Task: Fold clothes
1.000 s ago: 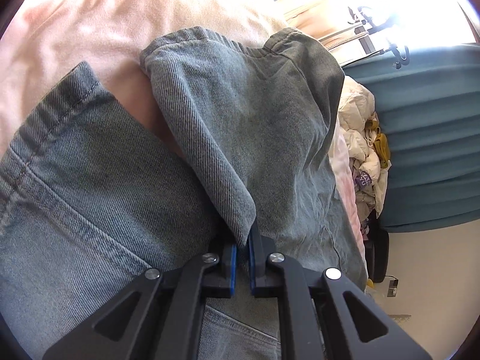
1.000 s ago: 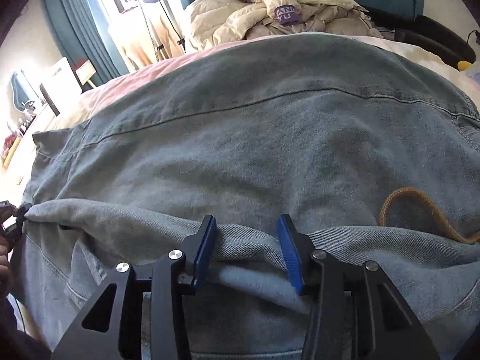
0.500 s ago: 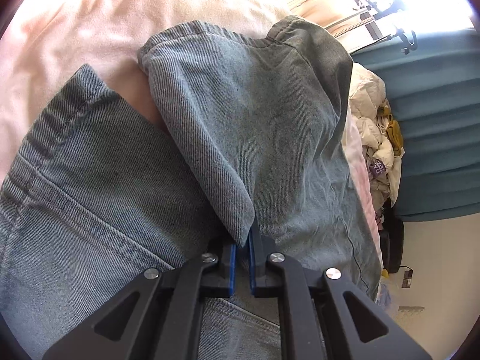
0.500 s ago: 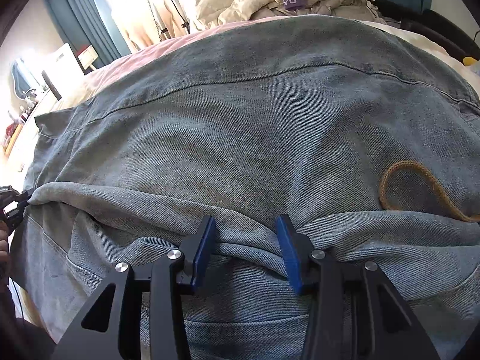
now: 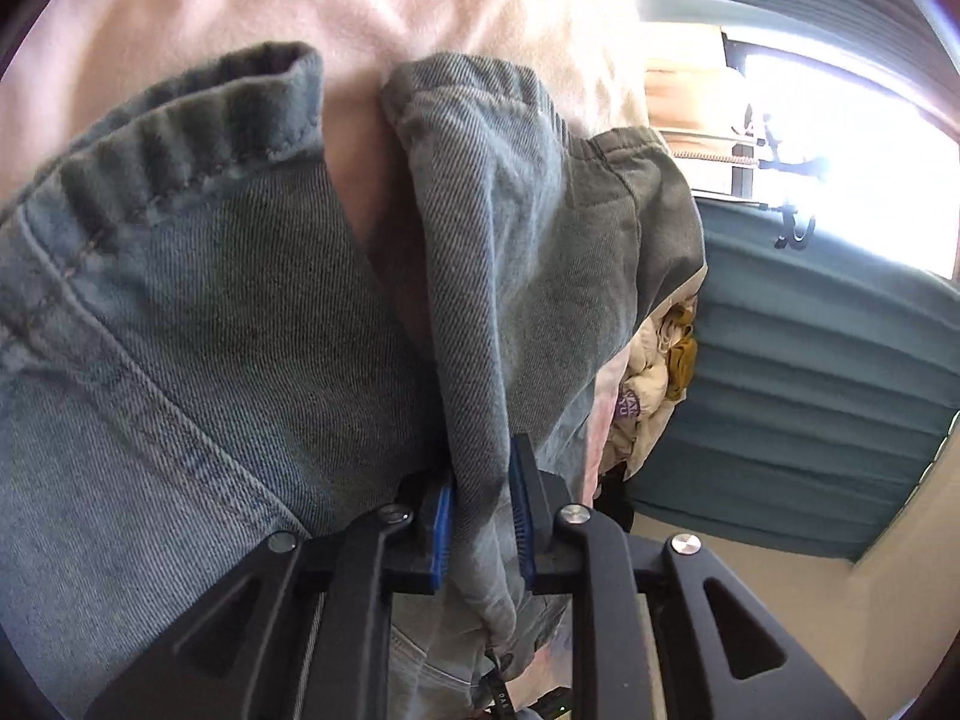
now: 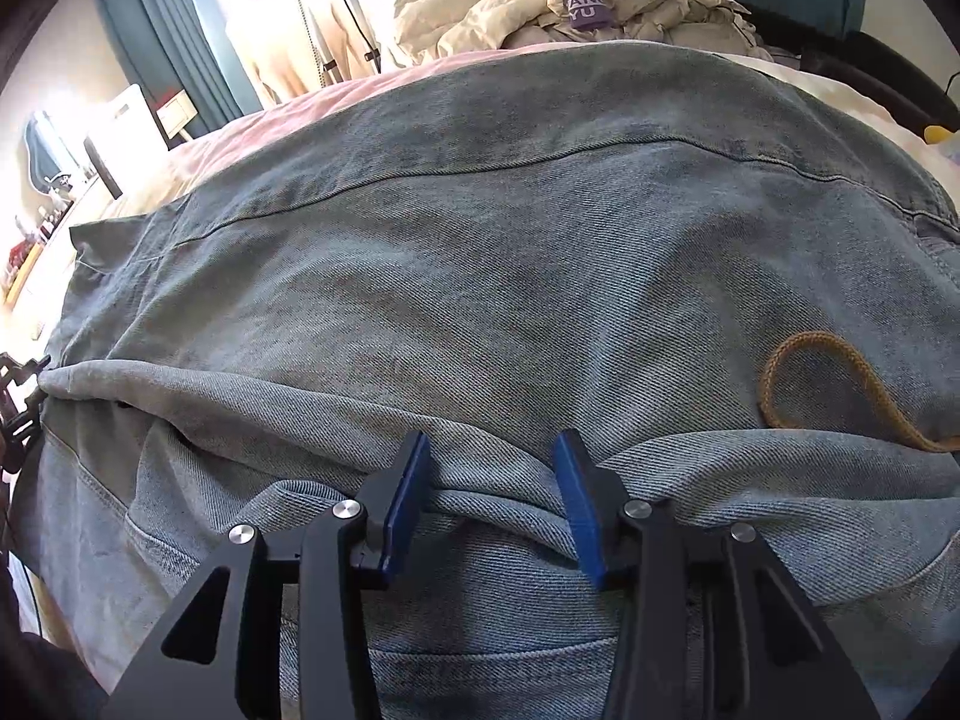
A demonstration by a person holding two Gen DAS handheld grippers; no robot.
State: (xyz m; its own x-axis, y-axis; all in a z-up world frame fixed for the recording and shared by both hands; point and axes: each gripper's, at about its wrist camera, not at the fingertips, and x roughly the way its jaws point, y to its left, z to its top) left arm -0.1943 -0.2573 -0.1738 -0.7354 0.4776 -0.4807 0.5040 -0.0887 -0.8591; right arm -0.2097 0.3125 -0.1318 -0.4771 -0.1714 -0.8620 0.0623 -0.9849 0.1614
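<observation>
Pink-sheeted bed [image 6: 252,138] — blue jeans [image 6: 510,252] spread across it, heap of pale clothes [image 6: 558,6] at its far end.

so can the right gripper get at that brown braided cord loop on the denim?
Probably yes: the brown braided cord loop lies uncovered on the blue denim jeans, but the right gripper straddles a fold it must leave.

Teal curtains [image 5: 798,372], bright window [image 5: 852,138].

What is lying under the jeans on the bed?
Under the jeans a pink bedcover shows past the hems and along the far edge. A brown cord lies on top. Whatever sits directly beneath the denim is covered.
</observation>
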